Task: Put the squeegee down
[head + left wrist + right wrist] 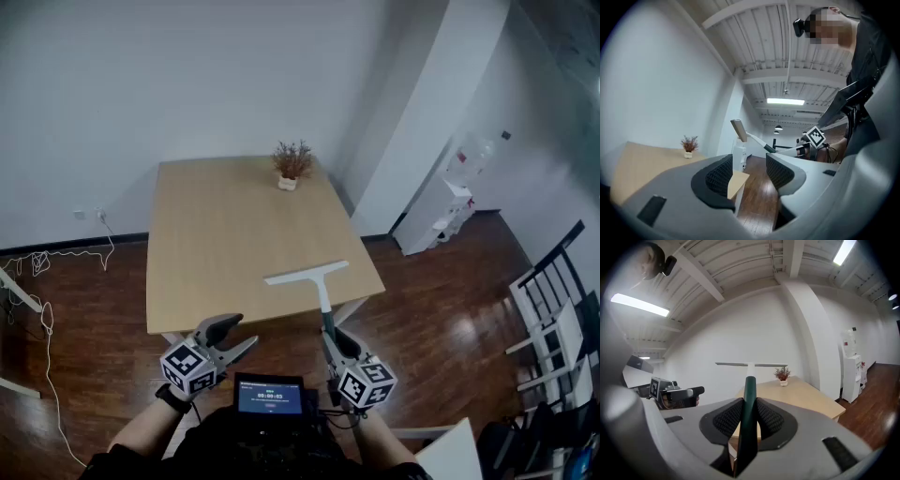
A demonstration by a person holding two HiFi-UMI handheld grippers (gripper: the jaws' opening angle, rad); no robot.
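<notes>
The right tongs are pressed shut on the dark green handle of the squeegee, and the handle fills the gap between the two black pads. The squeegee sticks out in front of the person, with its long pale blade up in the air over the near edge of the wooden counter, not touching it. The left tongs are spread wide with nothing in them, off to the side. I think the squeegee is light and stiff, a thin stick with a wide top, so it may tip toward the blade end. The green handle looks like the best place to hold it, and the blade edge is likely soft. A small potted plant sits at the far edge of the counter, well away. There is a little screen at the person's chest with pale writing, but it is too small to read. I see no brand name on the squeegee.
</notes>
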